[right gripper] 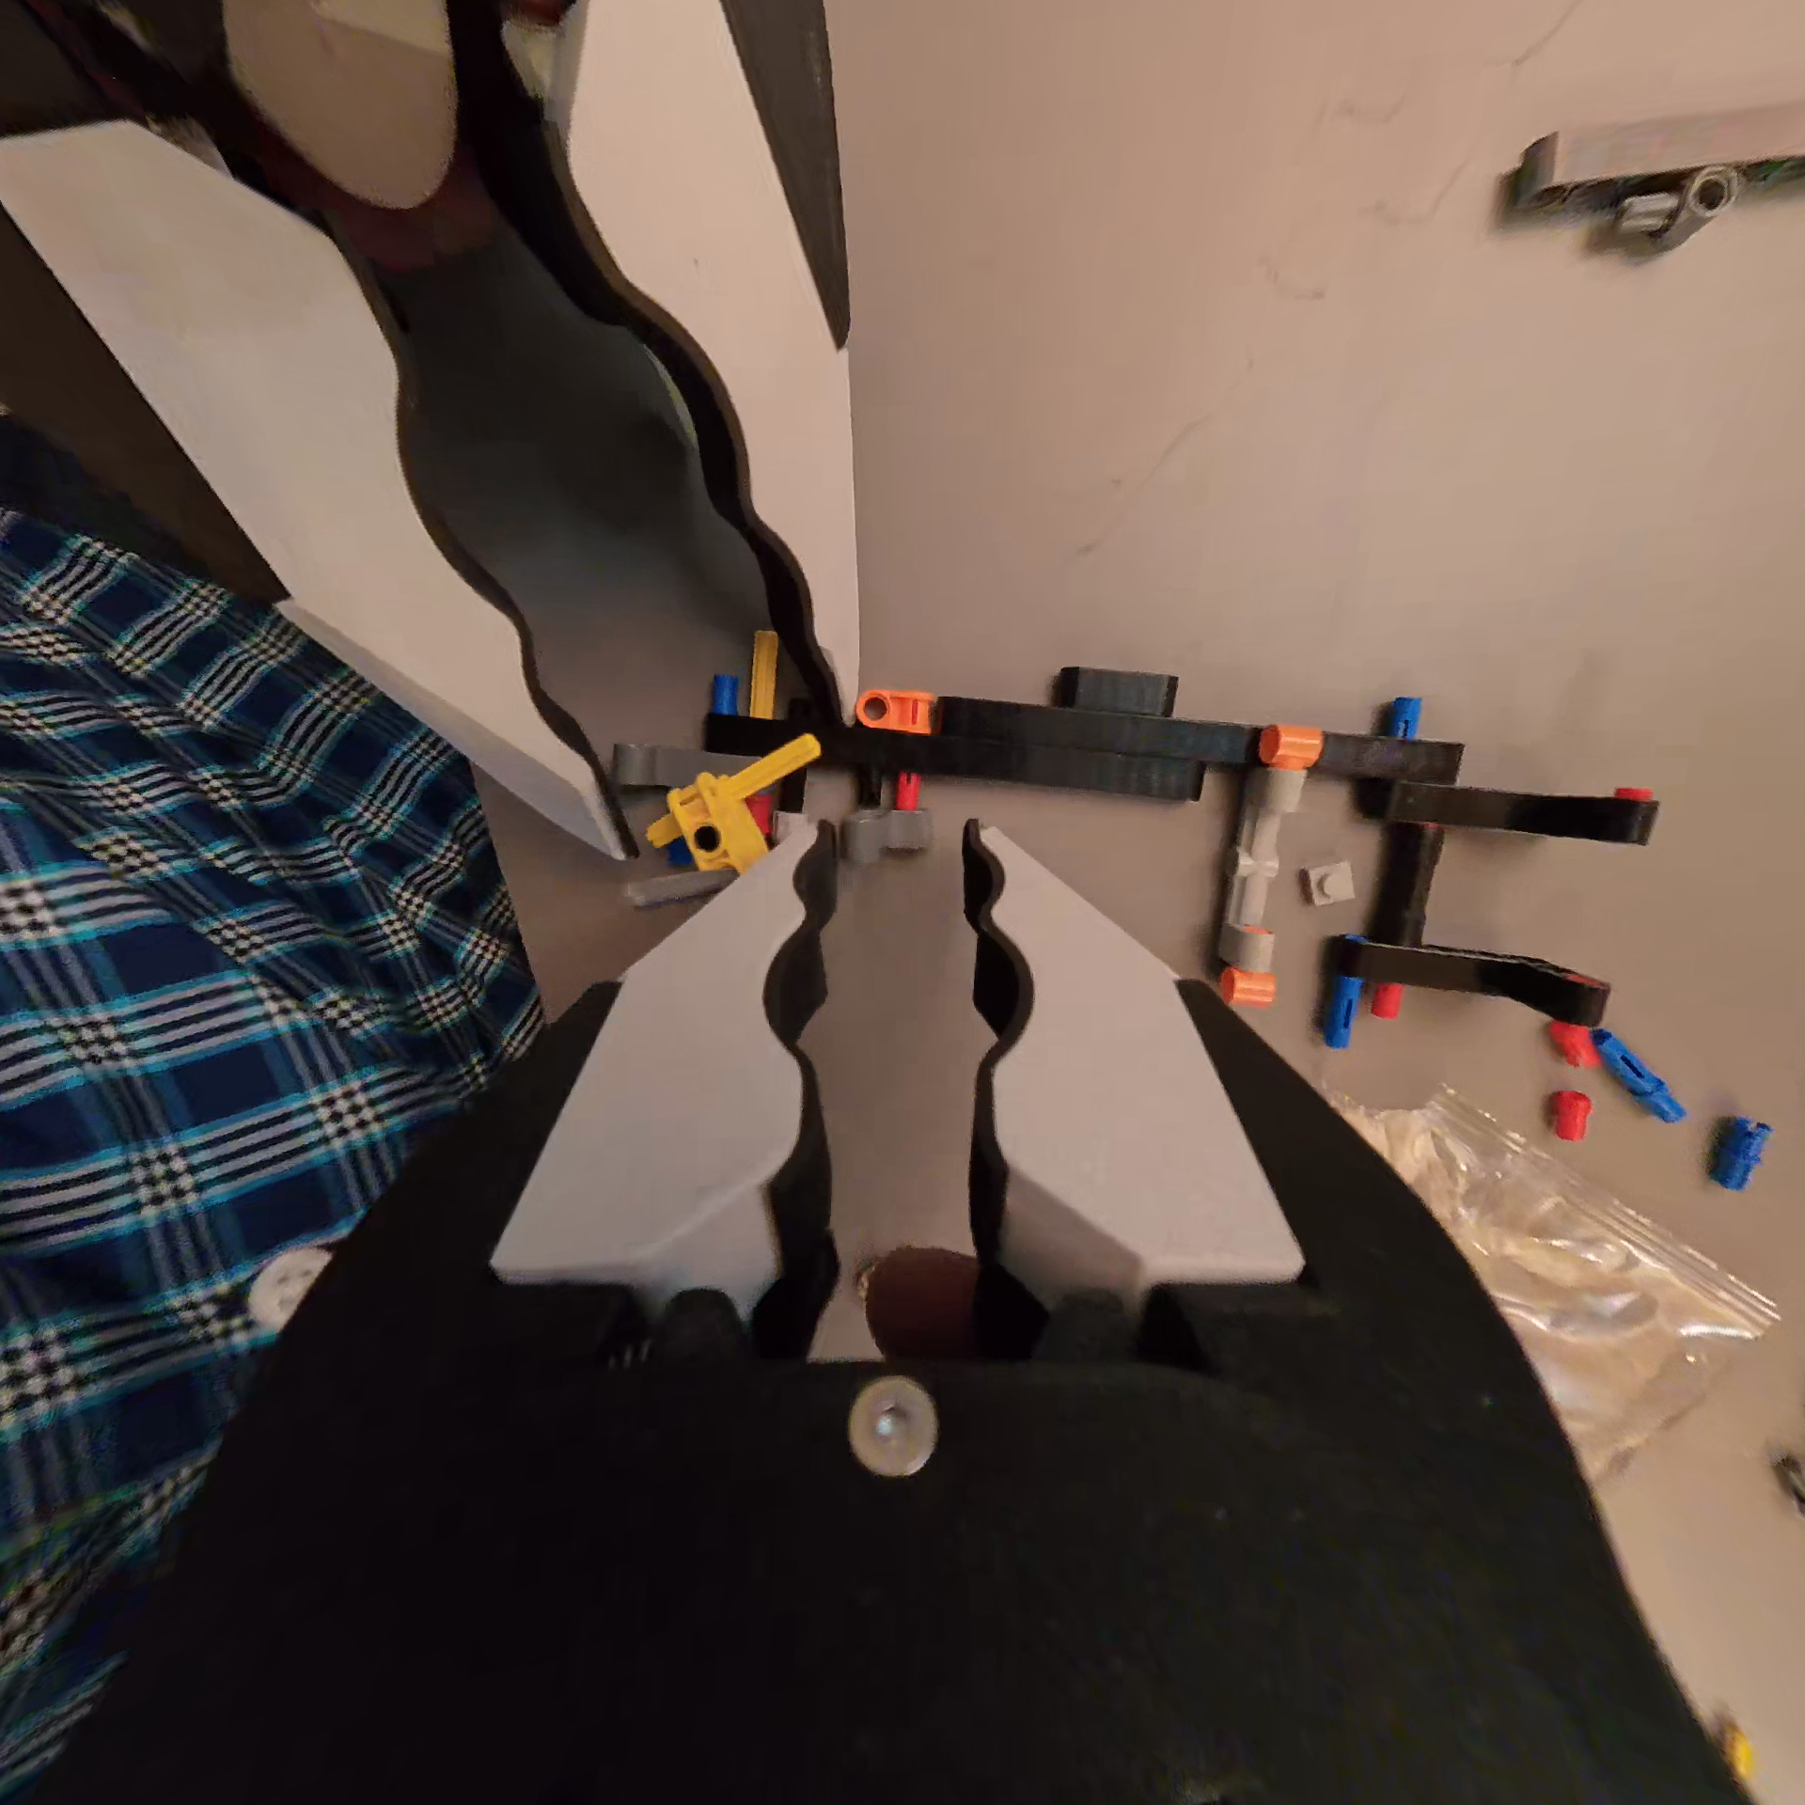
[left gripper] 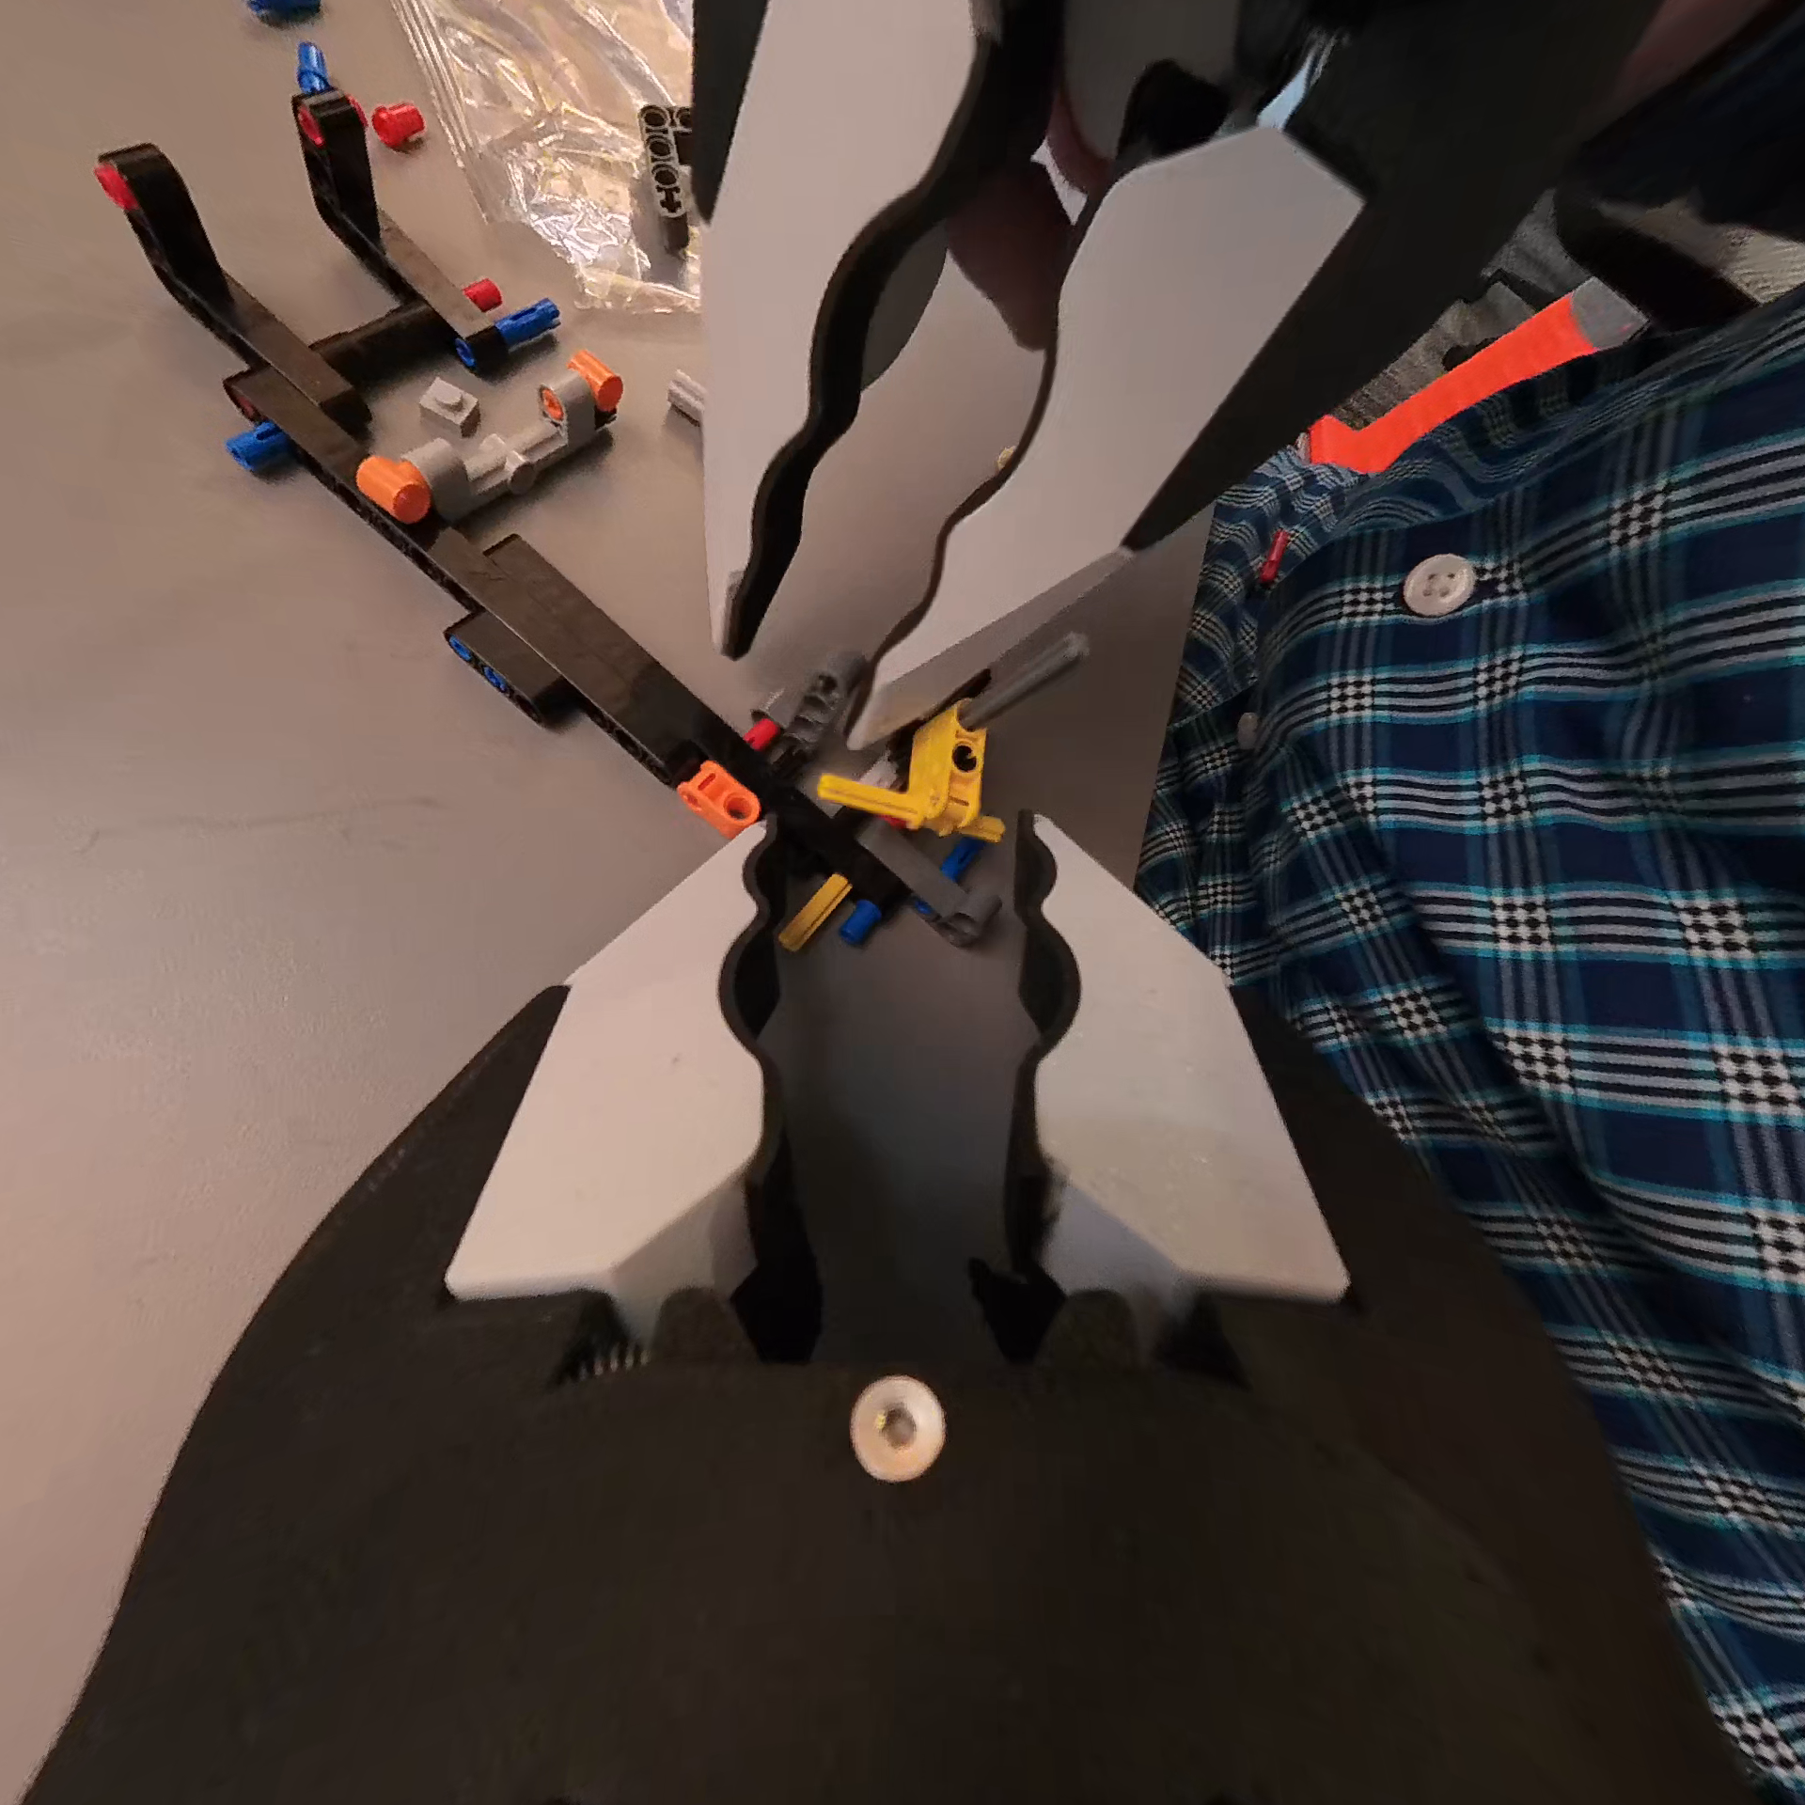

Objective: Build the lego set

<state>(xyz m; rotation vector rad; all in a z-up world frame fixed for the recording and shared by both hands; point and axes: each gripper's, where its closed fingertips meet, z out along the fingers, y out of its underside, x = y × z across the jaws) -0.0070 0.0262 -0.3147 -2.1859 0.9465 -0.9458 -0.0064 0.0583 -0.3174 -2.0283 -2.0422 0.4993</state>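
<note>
A long black beam frame [left gripper: 547, 606] [right gripper: 1074, 752] with two curved arms lies on the grey table. At its near end sit an orange connector [left gripper: 718, 796] [right gripper: 894, 708], a yellow piece [left gripper: 943, 772] [right gripper: 713, 811] and a grey connector on a red pin [left gripper: 825, 693] [right gripper: 884, 835]. My left gripper [left gripper: 894, 825] [right gripper: 733, 781] is open and straddles that end, one tip touching the black beam. My right gripper [right gripper: 899, 830] [left gripper: 796, 693] is open, with the grey connector between its tips. A dark grey axle [left gripper: 1026, 679] lies under one right finger.
A grey link with orange ends [left gripper: 488, 459] [right gripper: 1260, 860] and a small grey plate [left gripper: 449, 405] lie beside the frame. Loose red and blue pins [right gripper: 1641, 1074] and a clear plastic bag [right gripper: 1524, 1250] lie beyond. A person's plaid shirt [left gripper: 1514, 879] is close by at the table edge. My left and right fingertips are right by each other.
</note>
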